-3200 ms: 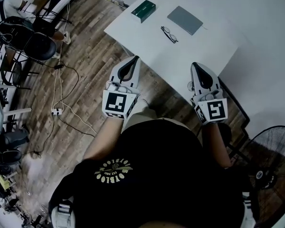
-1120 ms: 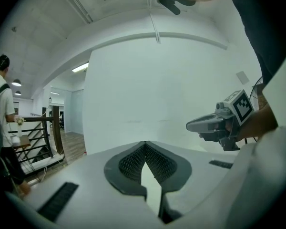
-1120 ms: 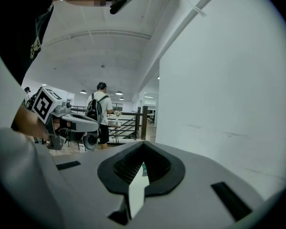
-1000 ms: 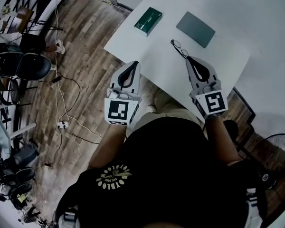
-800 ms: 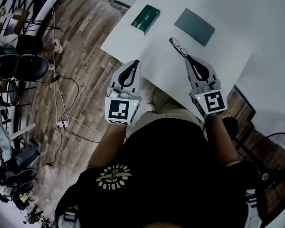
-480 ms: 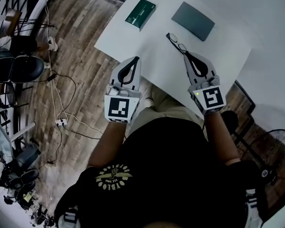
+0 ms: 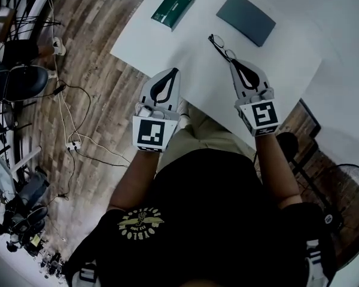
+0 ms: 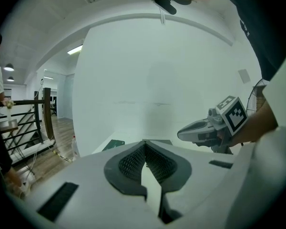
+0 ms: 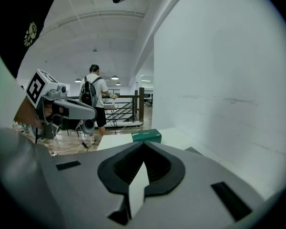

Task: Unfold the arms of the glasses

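Observation:
Thin dark-framed glasses (image 7: 218,45) lie folded on the white table (image 7: 191,64), between a green box (image 7: 173,7) and a dark grey case (image 7: 246,18). My right gripper (image 7: 231,63) is shut and empty, its tip just short of the near end of the glasses. Over the table's near edge, left of the glasses, my left gripper (image 7: 175,71) is shut with nothing held. In the left gripper view the jaws (image 8: 145,142) meet, and the right gripper (image 8: 209,128) shows beside them. The right gripper view shows shut jaws (image 9: 144,145) and the green box (image 9: 146,135); the glasses are hidden there.
Wooden floor (image 7: 102,88) with cables and a power strip (image 7: 70,146) lies left of the table. Black chairs (image 7: 21,79) stand at far left, a fan (image 7: 347,220) at lower right. A person with a backpack (image 9: 93,104) stands by a railing in the distance.
Both grippers have come down and forward toward the table. The right tip has closed in on the glasses; the left tip now reaches over the table's near edge. Both stayed shut.

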Available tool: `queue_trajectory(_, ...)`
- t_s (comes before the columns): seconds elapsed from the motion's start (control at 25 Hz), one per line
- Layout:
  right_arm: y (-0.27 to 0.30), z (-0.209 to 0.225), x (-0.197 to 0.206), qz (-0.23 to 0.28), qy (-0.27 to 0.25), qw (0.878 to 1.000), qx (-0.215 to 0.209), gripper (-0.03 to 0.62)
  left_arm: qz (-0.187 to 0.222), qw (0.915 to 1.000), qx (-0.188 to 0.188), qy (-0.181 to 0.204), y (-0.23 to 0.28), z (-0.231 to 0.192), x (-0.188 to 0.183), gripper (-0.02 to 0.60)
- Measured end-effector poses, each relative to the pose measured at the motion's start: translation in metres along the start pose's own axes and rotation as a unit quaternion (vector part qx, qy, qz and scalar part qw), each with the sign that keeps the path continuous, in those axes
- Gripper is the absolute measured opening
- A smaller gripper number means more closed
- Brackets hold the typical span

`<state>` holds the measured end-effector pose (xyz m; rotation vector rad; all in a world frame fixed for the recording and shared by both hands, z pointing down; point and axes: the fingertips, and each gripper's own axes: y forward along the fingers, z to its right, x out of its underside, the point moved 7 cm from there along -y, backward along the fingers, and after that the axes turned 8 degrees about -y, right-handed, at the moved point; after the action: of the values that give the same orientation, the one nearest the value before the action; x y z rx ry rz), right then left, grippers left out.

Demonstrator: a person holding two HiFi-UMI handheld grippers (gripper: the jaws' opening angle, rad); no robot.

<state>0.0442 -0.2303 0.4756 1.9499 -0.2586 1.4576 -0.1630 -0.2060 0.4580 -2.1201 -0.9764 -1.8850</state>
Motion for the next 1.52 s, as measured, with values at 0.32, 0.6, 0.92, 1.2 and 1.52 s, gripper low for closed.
queue_trajectory(0.32,0.031,0.011,0.047,-0.052,-0.008,0.999,-0.004,0.0,-0.015,0.9998,0.011,-0.001,0.034,-0.003,0.014,0.006)
queue_trajectory(0.6,0.057,0.017,0.077,-0.092,-0.007,0.996,-0.01,0.0,-0.035,0.9991,0.02,-0.012,0.058,-0.005,0.033,0.006)
queue_trajectory(0.92,0.086,0.021,0.108,-0.15,-0.004,0.988,-0.022,0.007,-0.053,0.9975,0.043,-0.015,0.074,-0.011,0.051,0.006)
queue_trajectory(1.2,0.104,0.024,0.122,-0.193,-0.018,0.981,-0.019,0.131,-0.064,0.9968,0.037,-0.029,0.08,-0.019,0.067,0.006)
queue_trajectory(1.52,0.122,0.027,0.131,-0.243,-0.055,0.968,-0.019,0.167,-0.07,0.9963,0.029,-0.04,0.075,-0.021,0.073,0.006)
